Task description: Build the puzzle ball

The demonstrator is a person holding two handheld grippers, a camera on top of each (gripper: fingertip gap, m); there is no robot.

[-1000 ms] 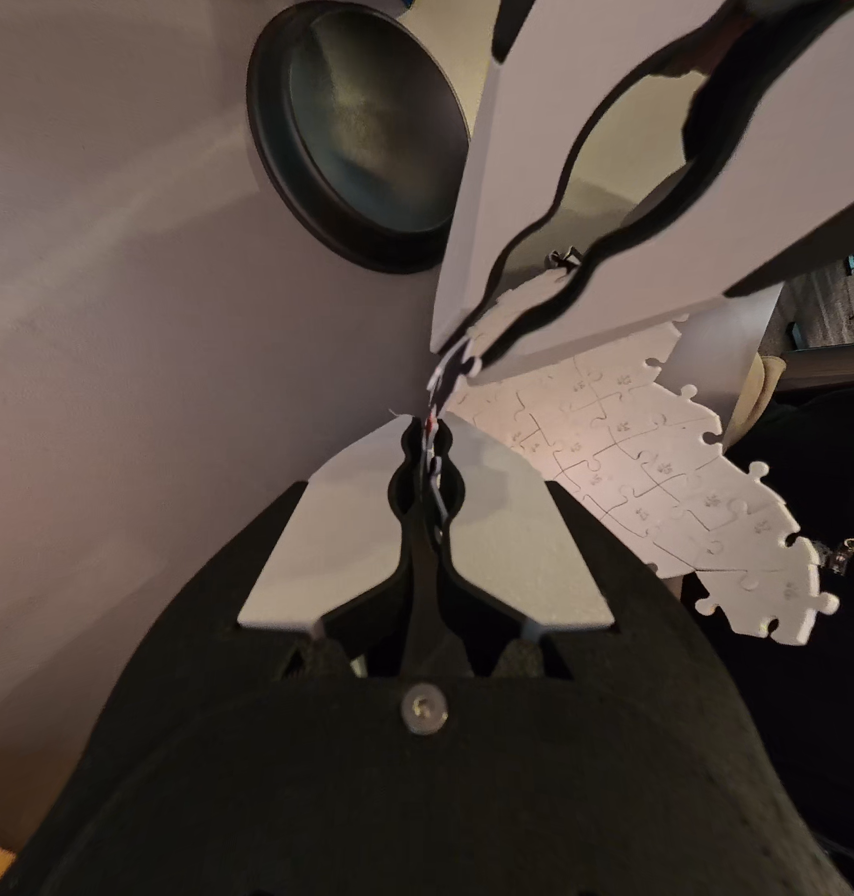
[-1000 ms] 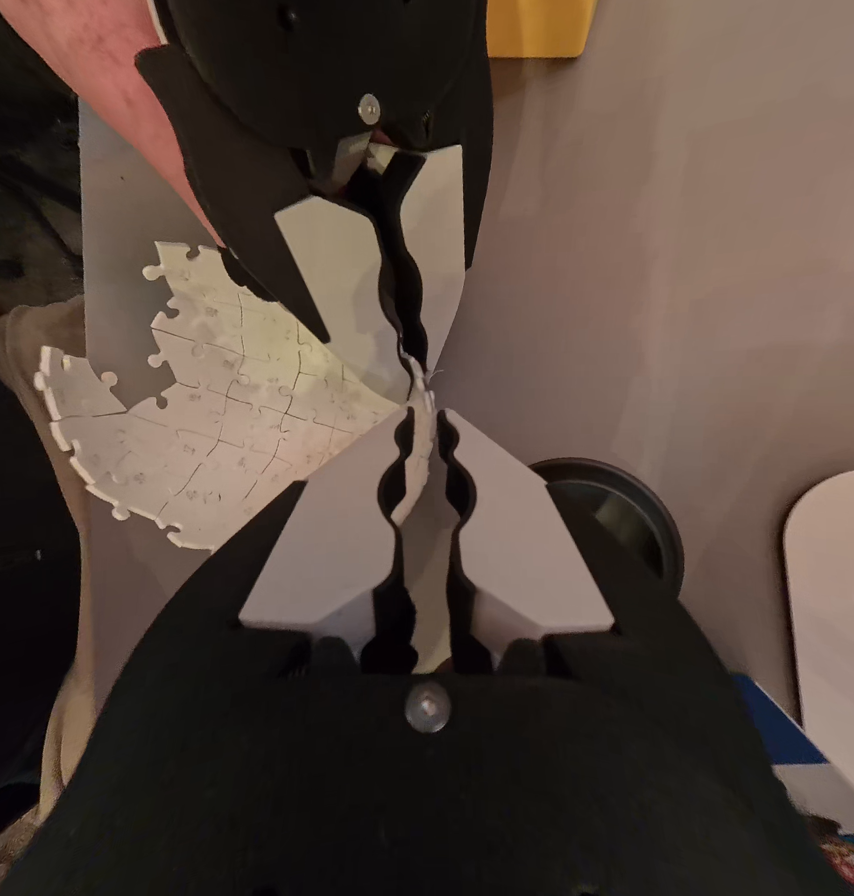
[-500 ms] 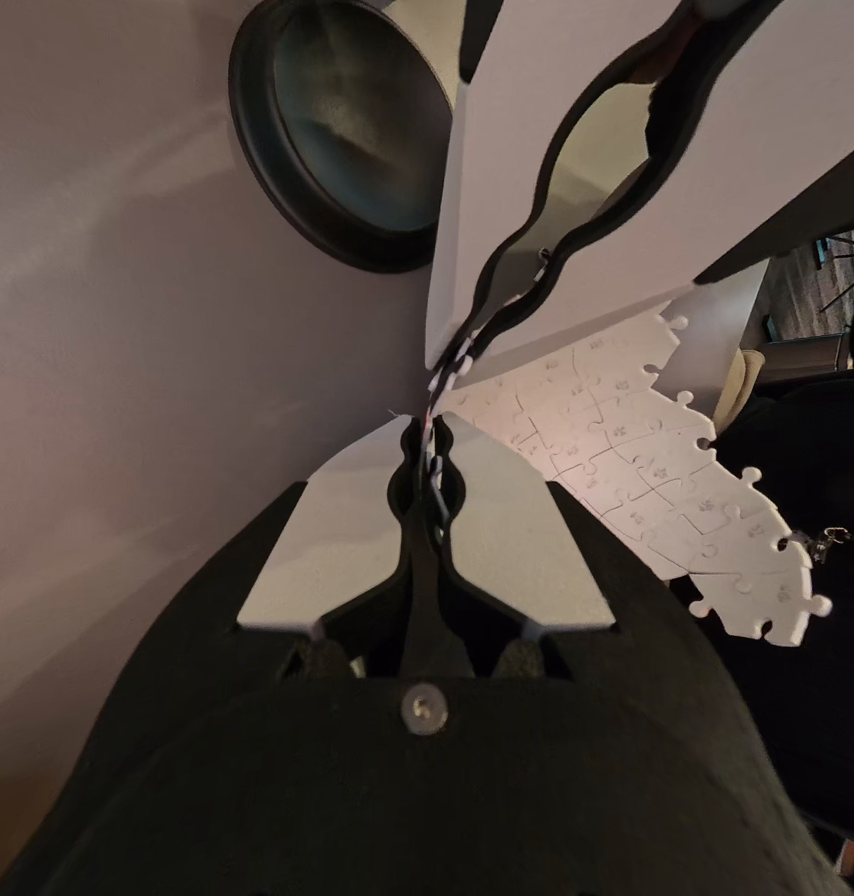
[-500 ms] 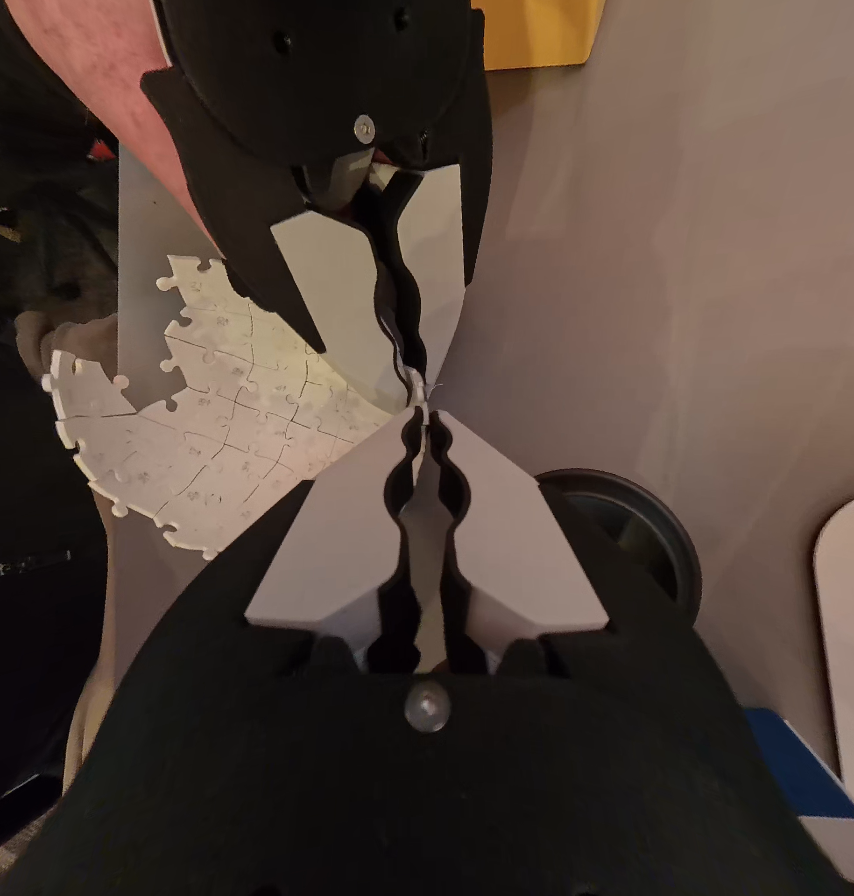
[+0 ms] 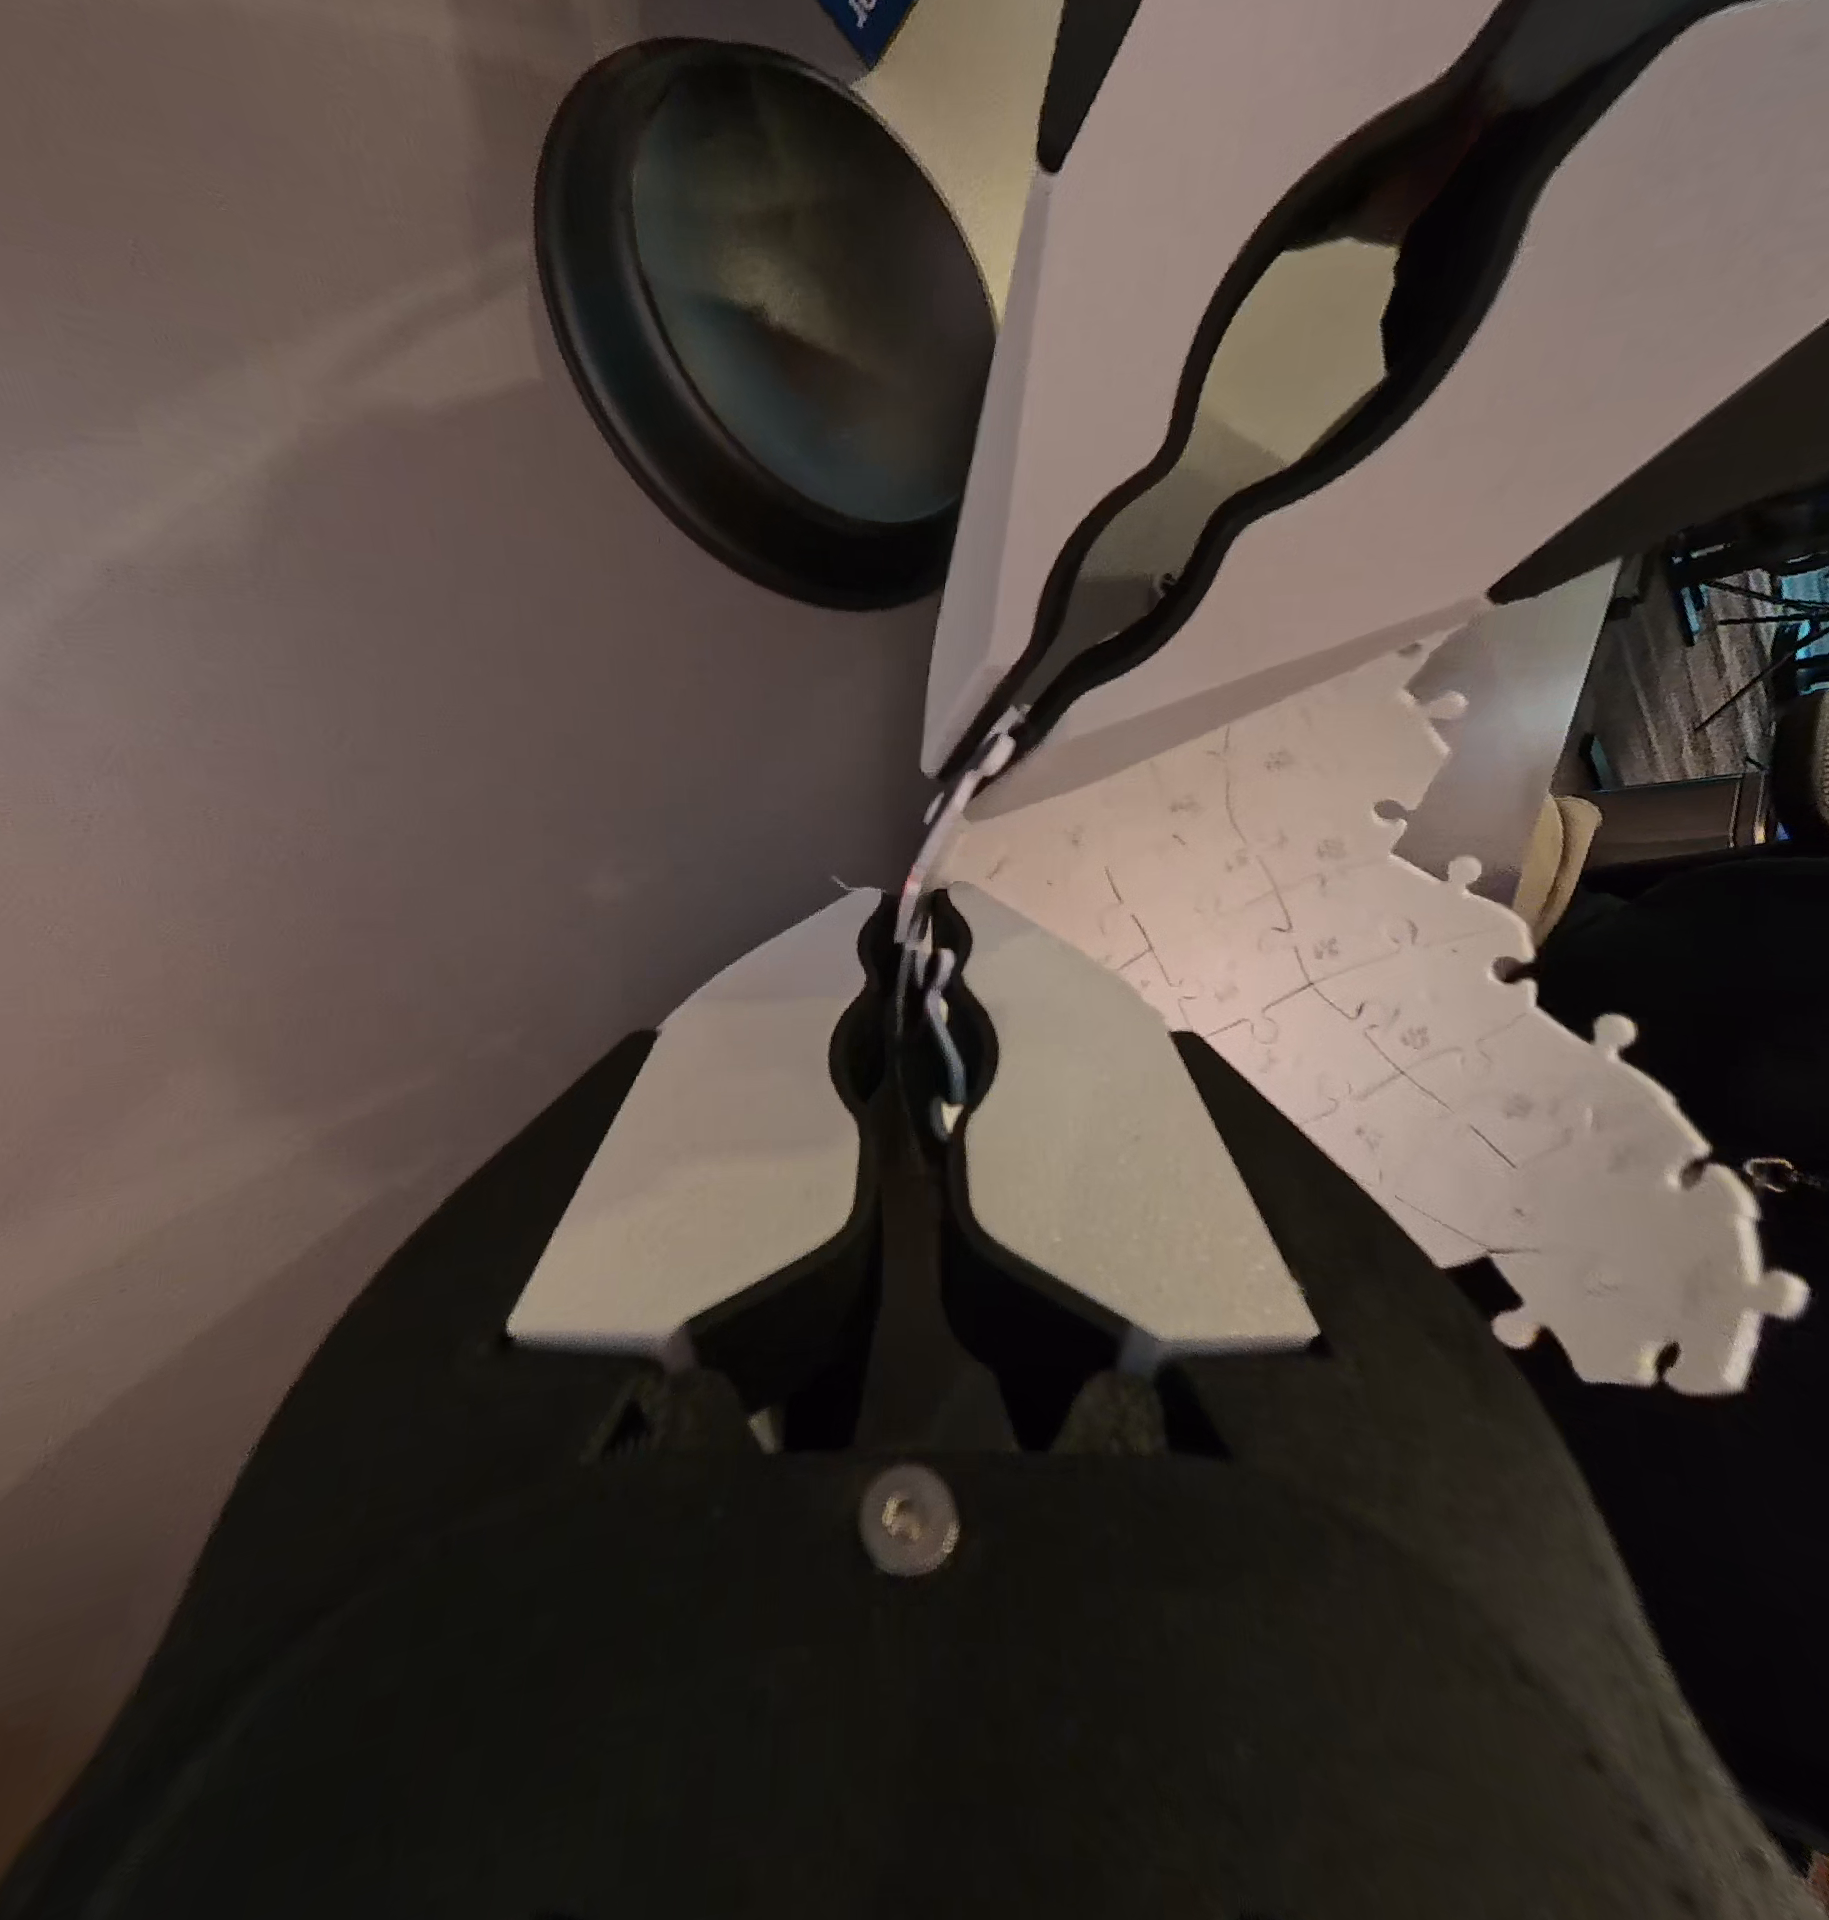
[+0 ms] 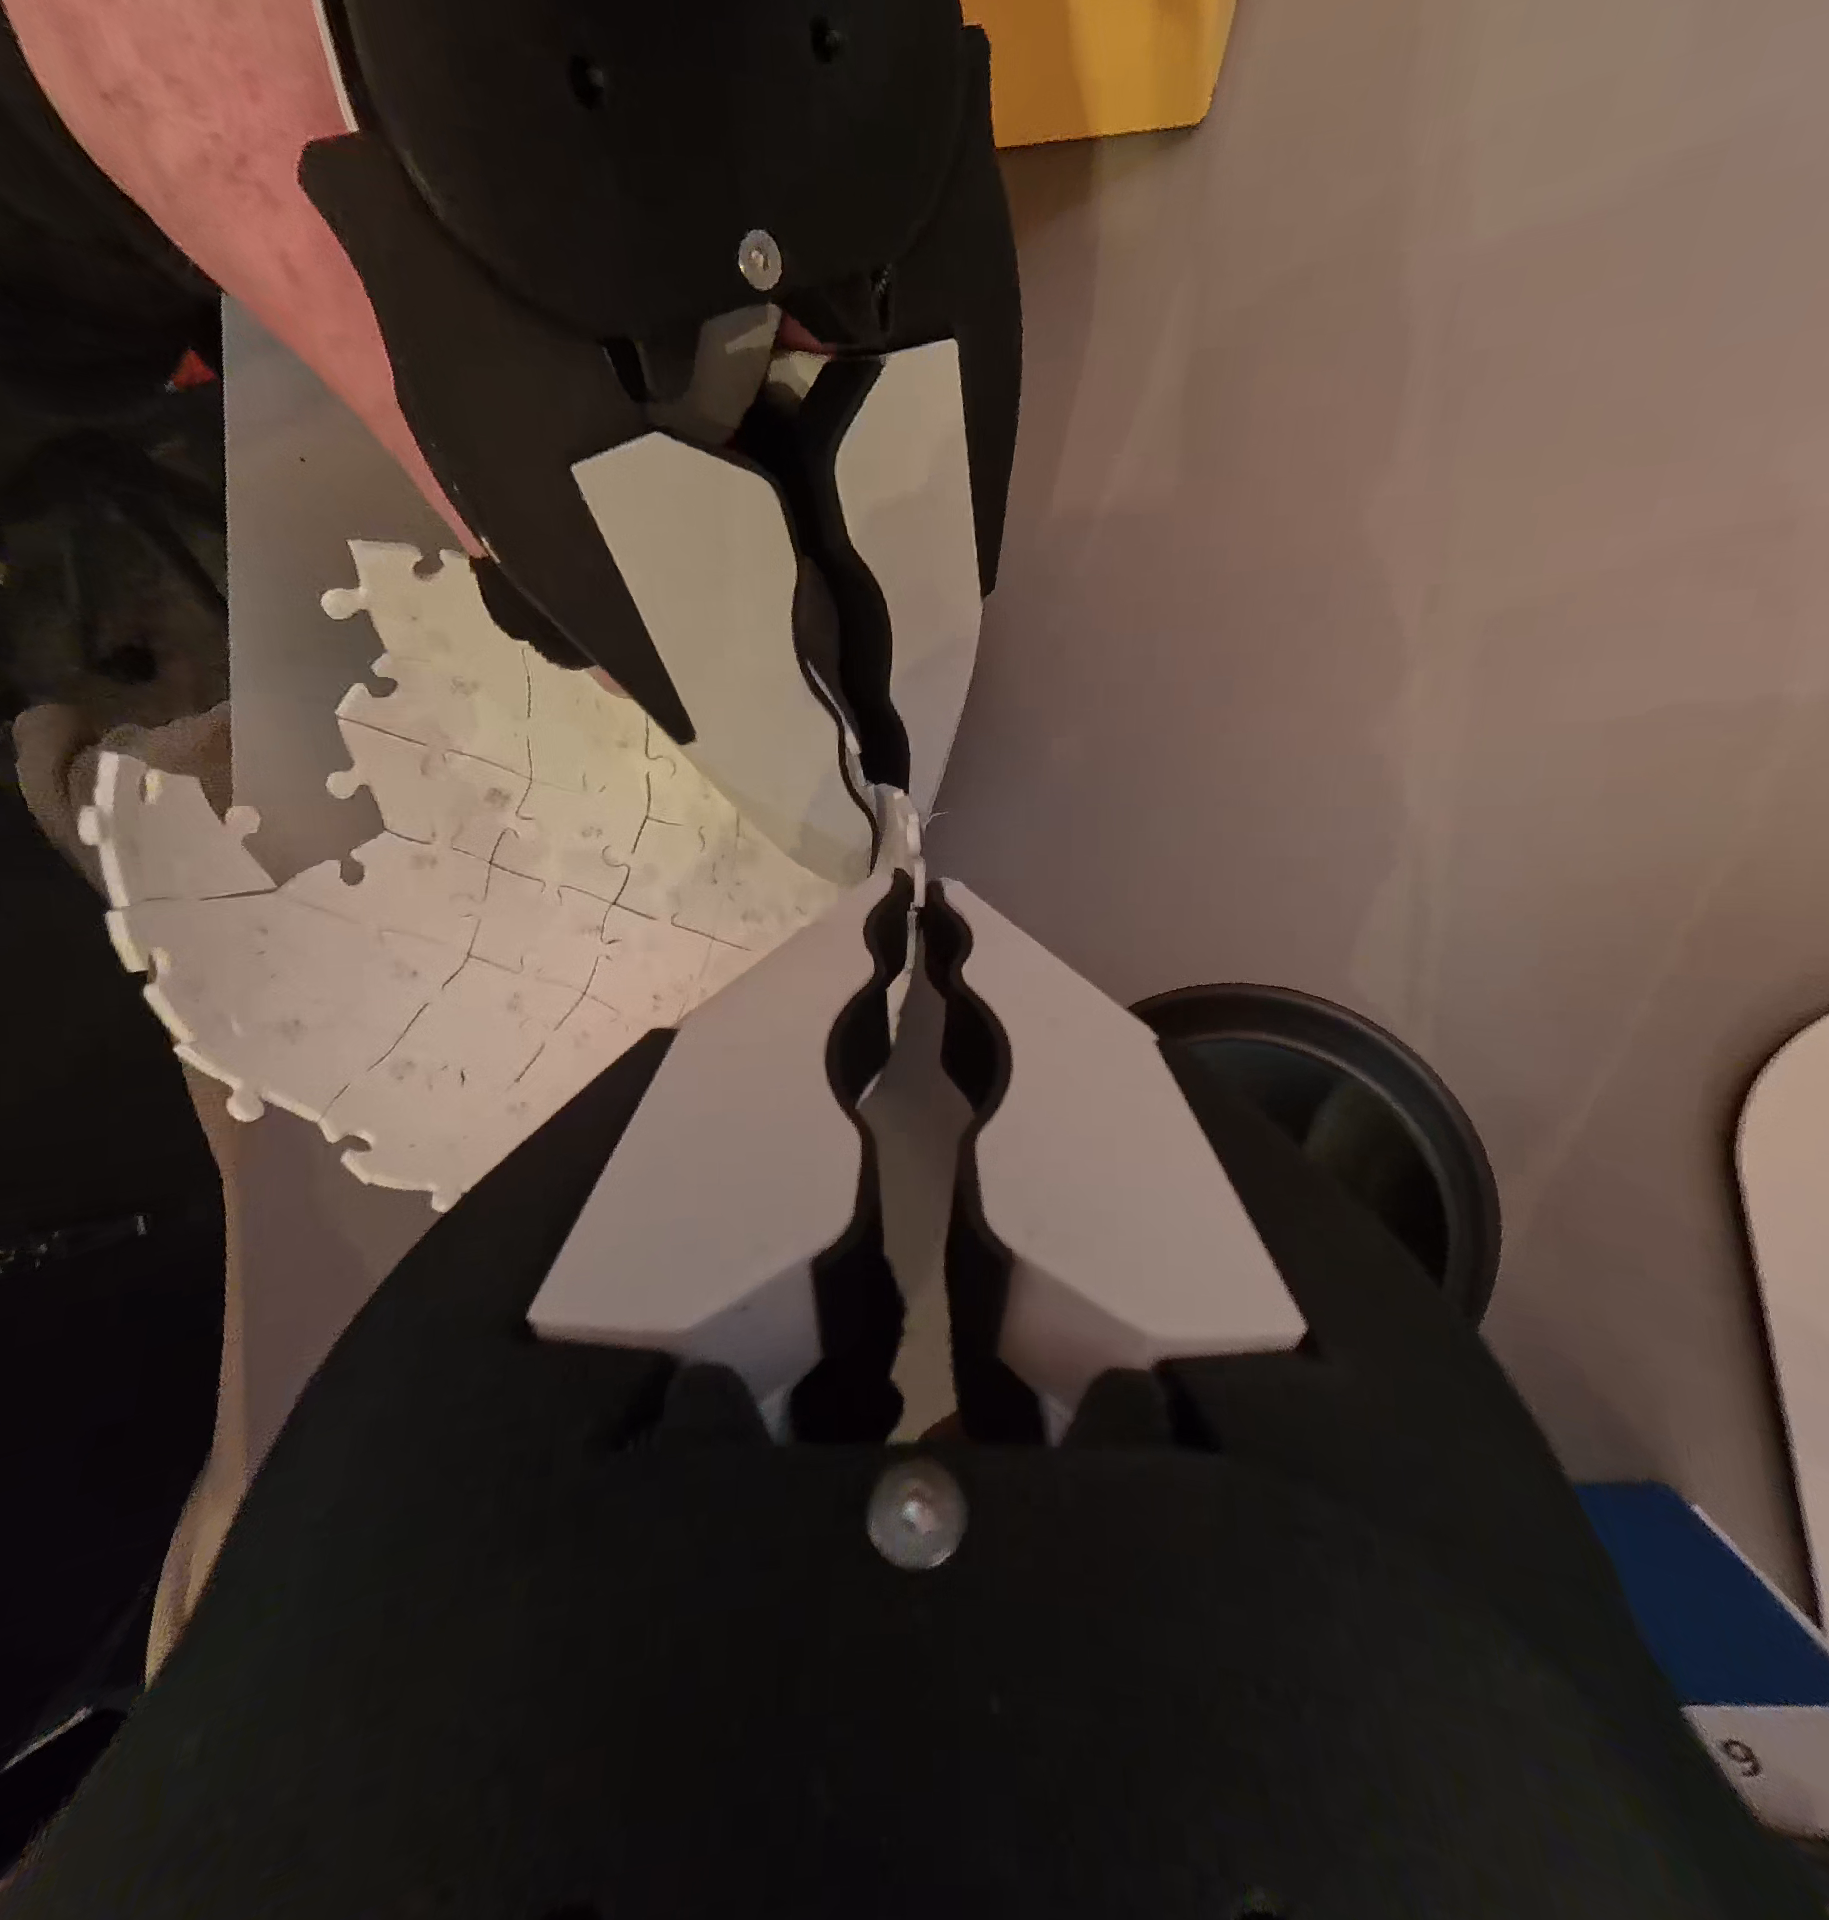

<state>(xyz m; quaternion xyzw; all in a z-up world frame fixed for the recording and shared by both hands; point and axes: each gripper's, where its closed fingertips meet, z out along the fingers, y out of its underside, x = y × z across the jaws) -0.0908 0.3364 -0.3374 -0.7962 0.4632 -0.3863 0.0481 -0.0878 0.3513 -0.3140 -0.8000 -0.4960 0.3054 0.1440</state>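
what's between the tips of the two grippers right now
Only a thin white edge of the puzzle section, which both the left gripper and right gripper pinch nearly tip to tip. Both wrist views show it.

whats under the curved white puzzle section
Beneath the curved white assembled puzzle section lies the grey tabletop and its edge, with a person's dark clothing beyond. The black claws hide its near corner, so whatever lies beneath there is unseen.

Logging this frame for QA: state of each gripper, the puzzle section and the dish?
left gripper: shut on the puzzle section's edge.
right gripper: shut on the same edge, tip to tip with the left.
puzzle section: curved, part-built, held in the air.
black dish: on the table; contents unclear.
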